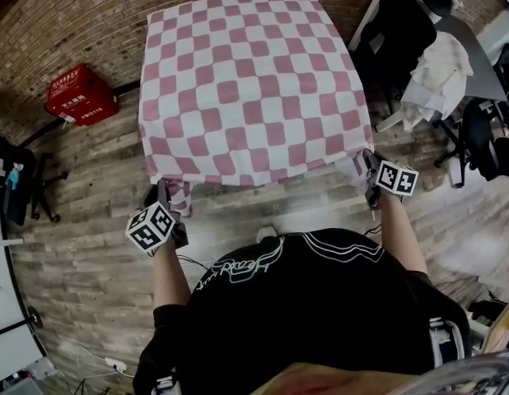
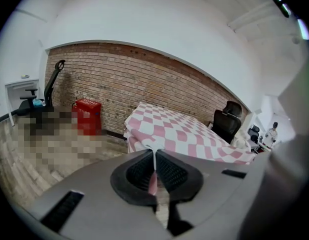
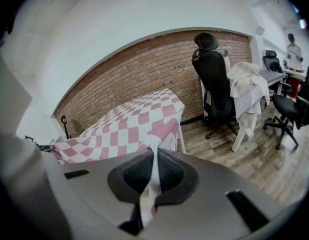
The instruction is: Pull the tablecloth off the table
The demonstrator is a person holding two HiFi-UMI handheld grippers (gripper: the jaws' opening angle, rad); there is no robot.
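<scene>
Left gripper (image 1: 165, 194) is being clenched on the tablecloth (image 1: 254, 89): a pinched fold is being squeezed between the pads at the near-left corner of the table (image 3: 181, 134). Right gripper (image 1: 363, 167) is being clamped likewise on the near-right corner. The pink-and-white checked cloth is being carried spread over the whole tabletop, with its edges draping down. A red crate (image 1: 81, 95) is being seen on the floor off the far-left corner, by the brick wall; its contents can't be told.
</scene>
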